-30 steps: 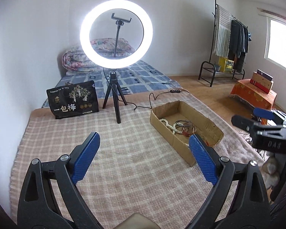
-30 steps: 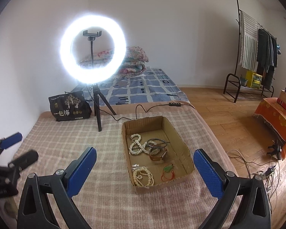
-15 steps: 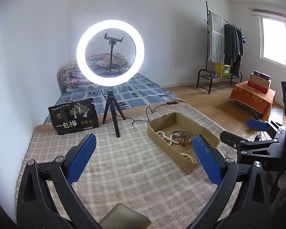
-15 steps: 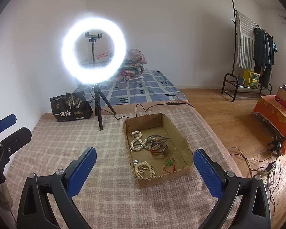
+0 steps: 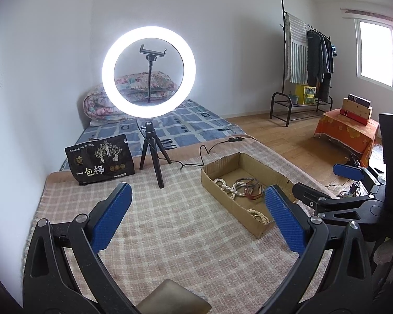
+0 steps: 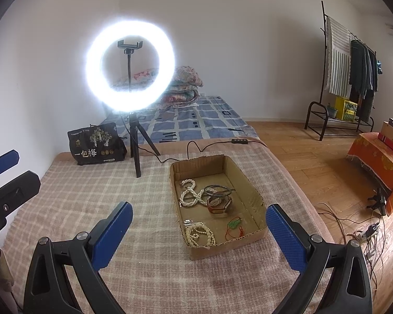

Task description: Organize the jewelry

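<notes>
A shallow cardboard box (image 6: 251,183) sits on the checked blanket and holds a white bead necklace (image 6: 190,196), a second bead strand (image 6: 200,235), dark bangles (image 6: 217,189), a brown watch (image 6: 218,205) and a green pendant on red cord (image 6: 234,223). The box also shows in the left wrist view (image 5: 222,187). My right gripper (image 6: 196,222) is open and empty, above the box's near end. My left gripper (image 5: 196,213) is open and empty, above the blanket left of the box. Each gripper shows at the edge of the other's view.
A lit ring light on a black tripod (image 6: 130,65) stands behind the box, its cable (image 6: 196,147) trailing past the box's far end. A black snack bag (image 6: 97,144) leans at the back left. The blanket's right edge (image 6: 301,196) drops to a wooden floor with cables.
Both grippers have risen and drawn back a little from the box, so more of the room shows. Both stay open and empty. The jewelry has not moved.
</notes>
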Action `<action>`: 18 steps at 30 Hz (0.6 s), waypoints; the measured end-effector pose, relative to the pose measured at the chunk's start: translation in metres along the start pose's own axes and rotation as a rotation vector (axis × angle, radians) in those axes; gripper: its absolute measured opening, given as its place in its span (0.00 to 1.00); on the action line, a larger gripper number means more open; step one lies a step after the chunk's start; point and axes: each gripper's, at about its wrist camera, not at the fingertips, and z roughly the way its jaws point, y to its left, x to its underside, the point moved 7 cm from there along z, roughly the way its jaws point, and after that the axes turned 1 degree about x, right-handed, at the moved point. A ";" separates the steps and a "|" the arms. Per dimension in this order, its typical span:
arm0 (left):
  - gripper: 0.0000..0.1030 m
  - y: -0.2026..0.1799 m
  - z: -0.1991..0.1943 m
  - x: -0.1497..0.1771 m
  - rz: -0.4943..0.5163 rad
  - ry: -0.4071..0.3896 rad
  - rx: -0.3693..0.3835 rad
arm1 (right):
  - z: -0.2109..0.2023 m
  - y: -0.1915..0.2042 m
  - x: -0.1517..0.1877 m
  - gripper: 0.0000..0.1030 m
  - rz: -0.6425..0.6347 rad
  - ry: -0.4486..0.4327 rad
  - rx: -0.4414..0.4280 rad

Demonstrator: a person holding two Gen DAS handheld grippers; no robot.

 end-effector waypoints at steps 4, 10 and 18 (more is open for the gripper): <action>1.00 -0.001 0.000 0.000 0.000 0.002 0.003 | 0.000 0.001 -0.001 1.00 -0.004 0.001 -0.004; 1.00 -0.002 0.001 0.000 0.003 0.002 0.001 | 0.001 0.002 0.000 1.00 0.001 0.004 -0.003; 1.00 -0.004 0.002 0.000 0.002 0.004 0.002 | 0.001 0.001 0.001 1.00 0.004 0.006 -0.002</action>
